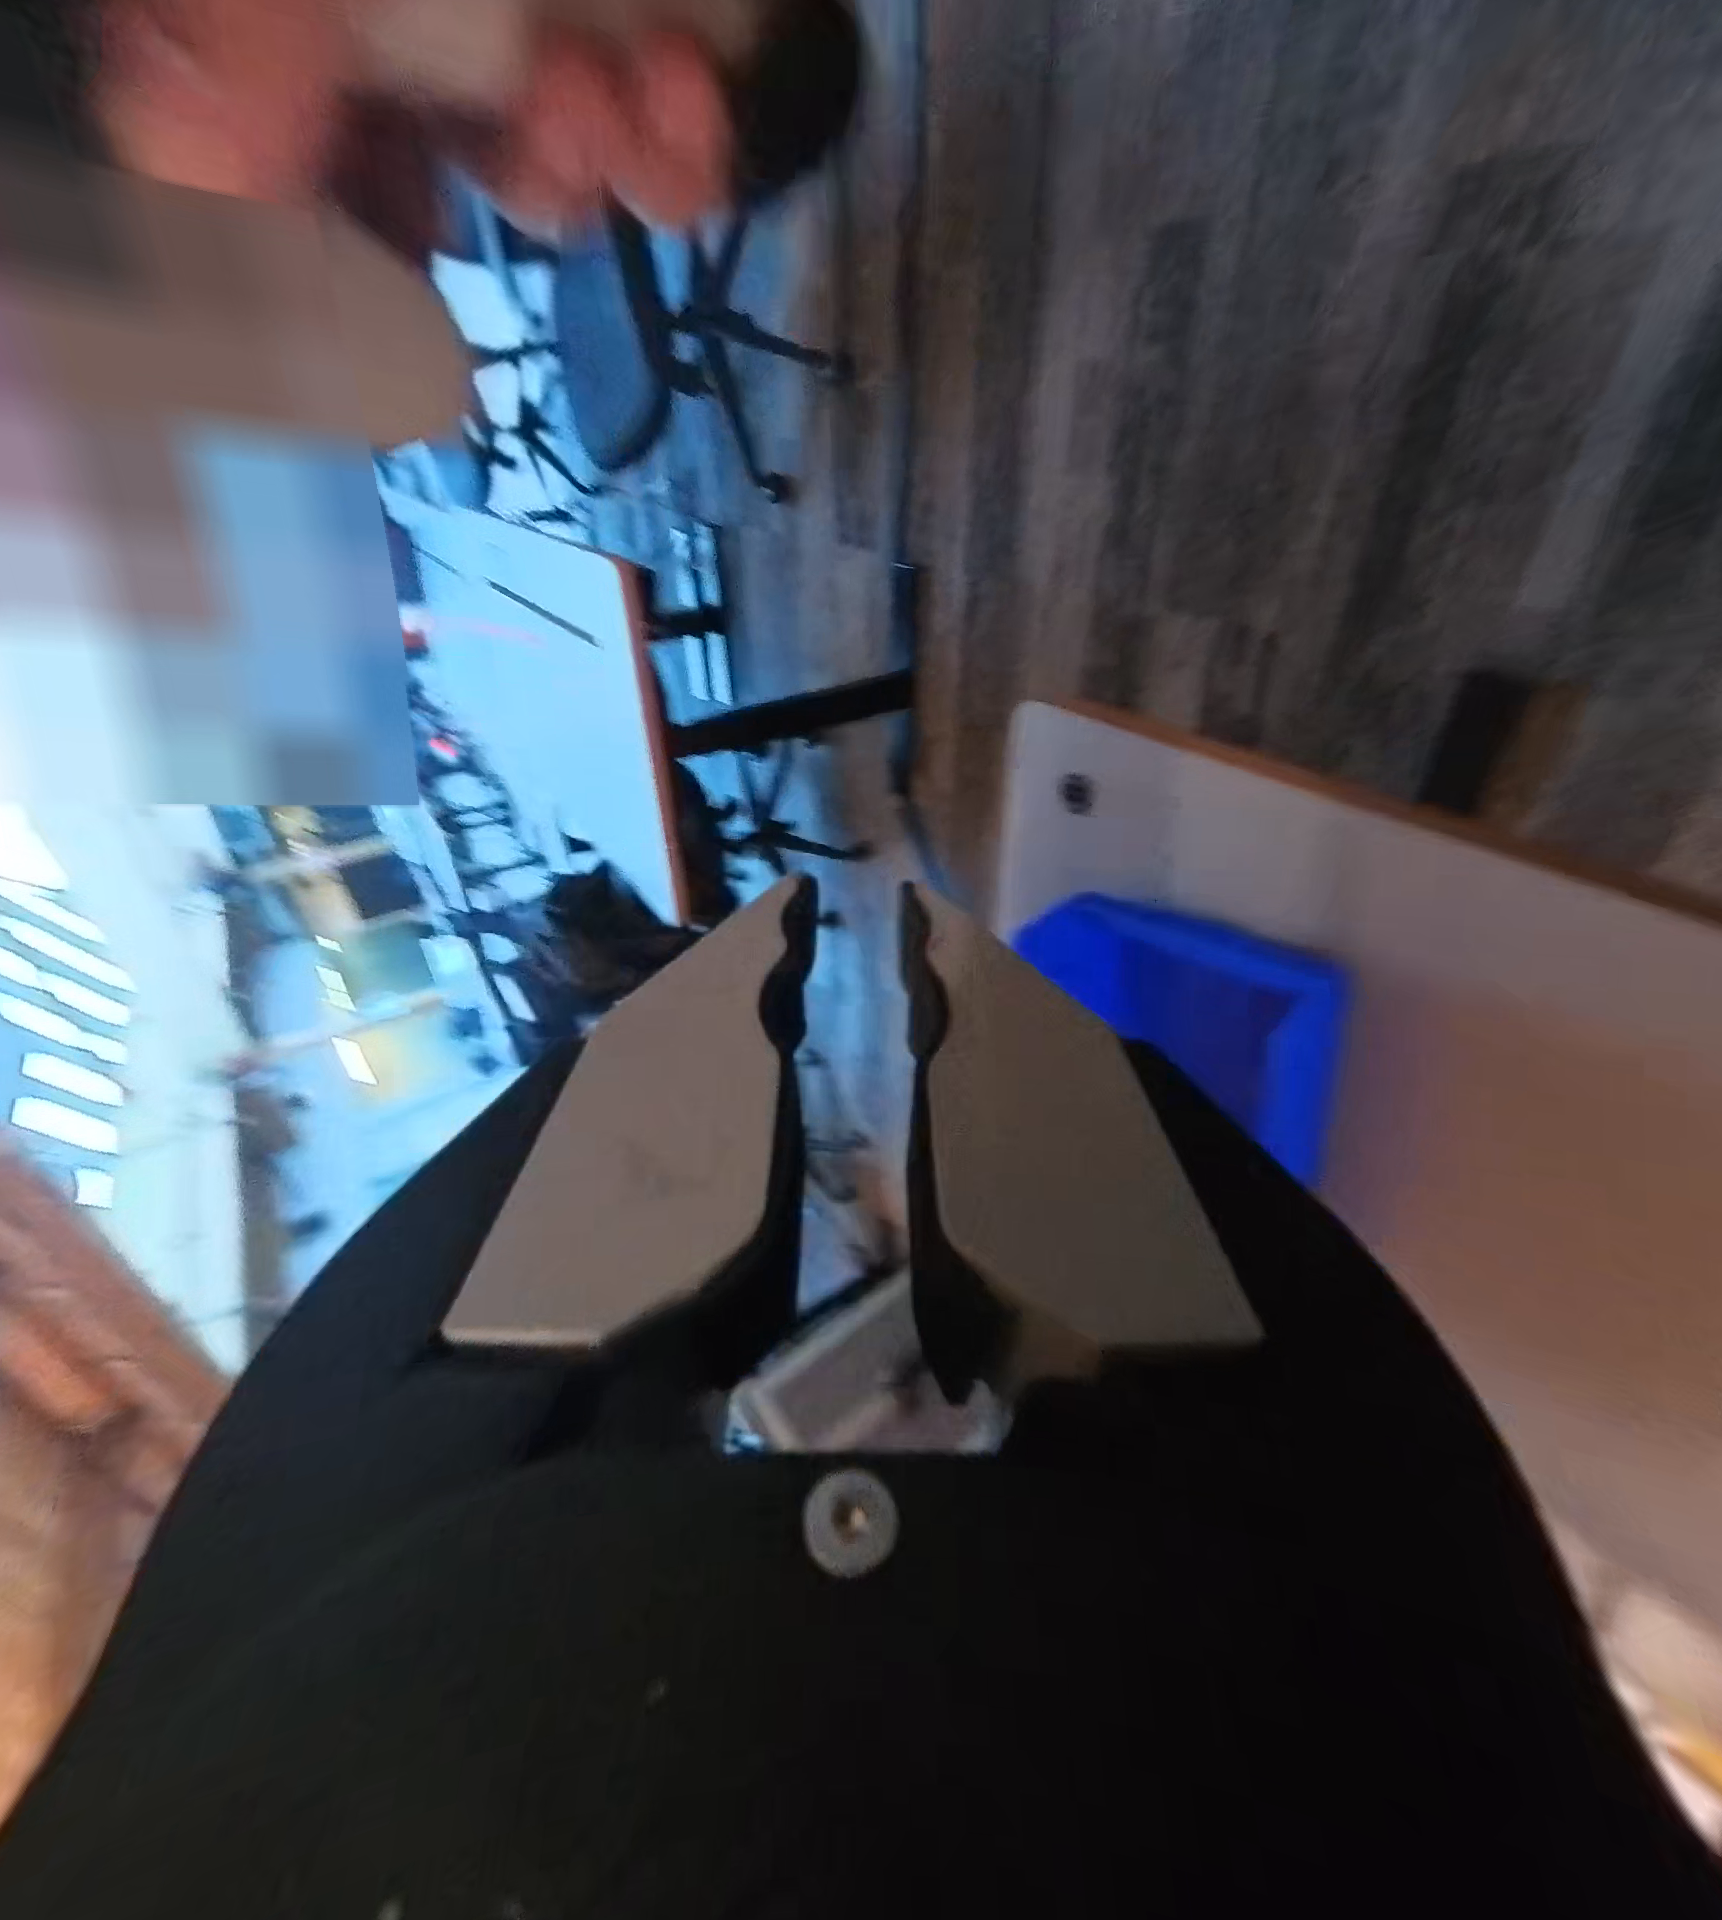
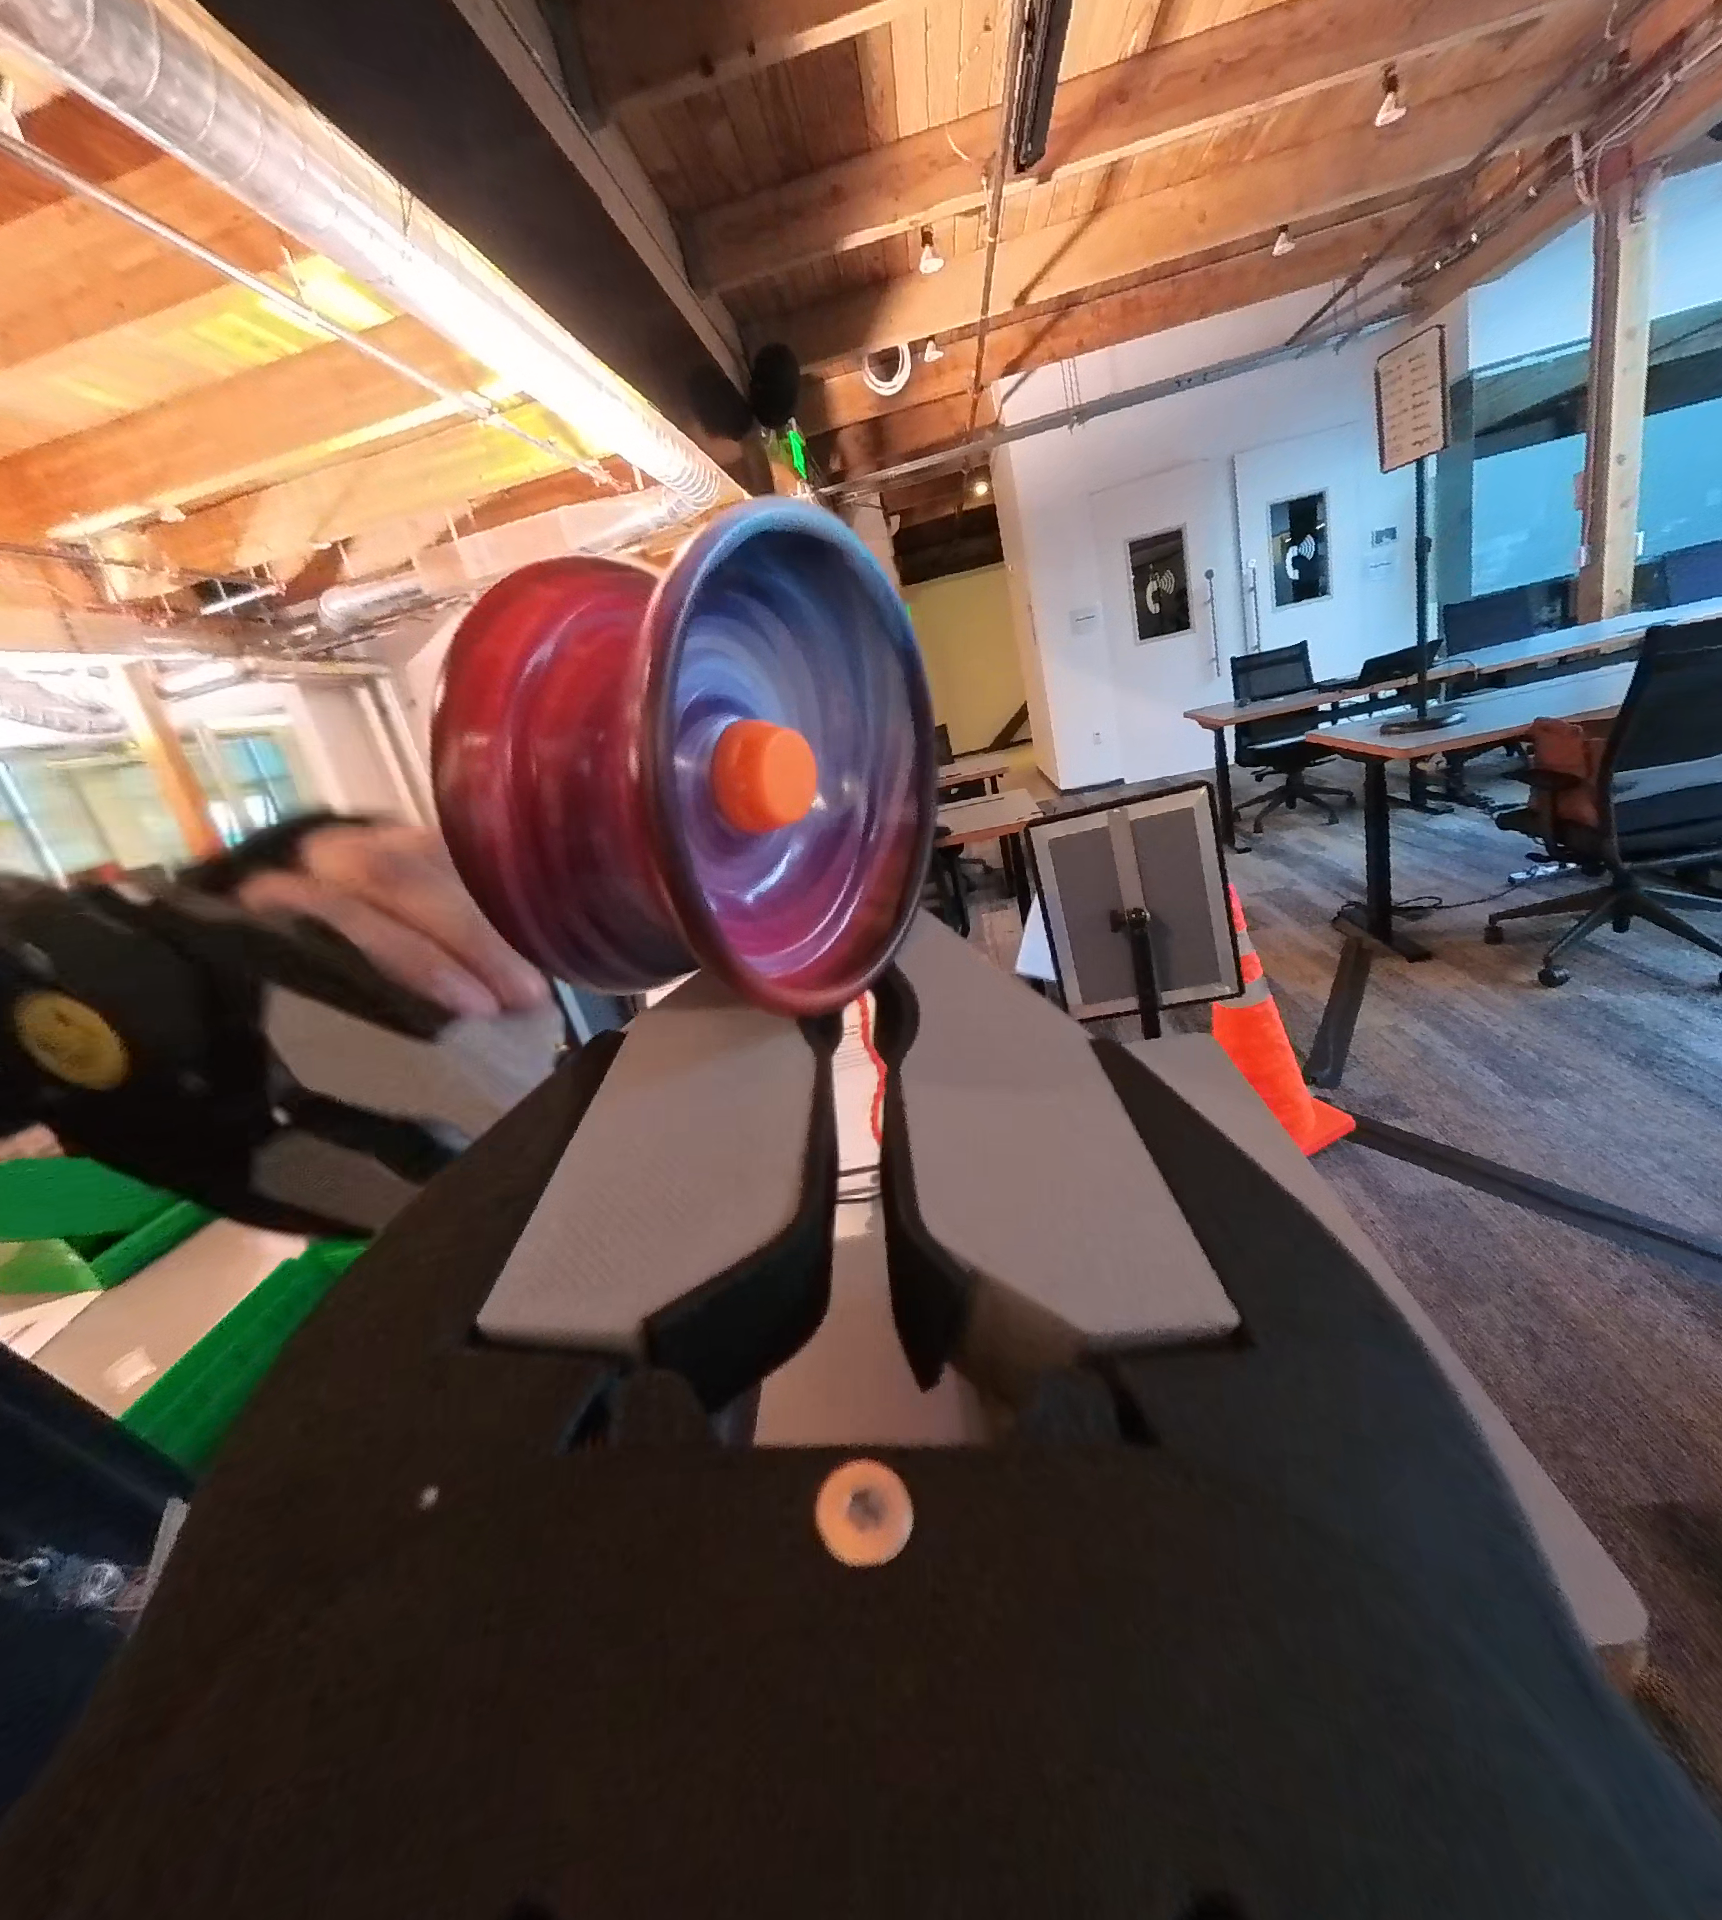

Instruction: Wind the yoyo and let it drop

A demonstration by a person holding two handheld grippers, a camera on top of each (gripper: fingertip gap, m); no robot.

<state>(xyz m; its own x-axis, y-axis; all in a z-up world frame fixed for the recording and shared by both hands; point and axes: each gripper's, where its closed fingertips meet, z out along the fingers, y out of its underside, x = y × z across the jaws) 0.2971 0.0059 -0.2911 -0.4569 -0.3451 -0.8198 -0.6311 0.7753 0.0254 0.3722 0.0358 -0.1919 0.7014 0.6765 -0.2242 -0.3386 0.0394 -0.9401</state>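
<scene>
Above right gripper (image 2: 862, 1013) fingertips: yoyo (image 2: 691, 743), red-purple-blue swirl, orange hub, rim at or just over tips, contact unclear. Orange string (image 2: 872, 1060) runs down between fingers; tips hidden behind yoyo rim, jaw state cannot tell. Left of yoyo: blurred hand (image 2: 389, 914). Left gripper (image 1: 859, 914): jaws slightly apart, nothing between. Beside it: blue bin (image 1: 1210, 997) on white table (image 1: 1459, 935). Far right: orange cone (image 2: 1272, 1049).
</scene>
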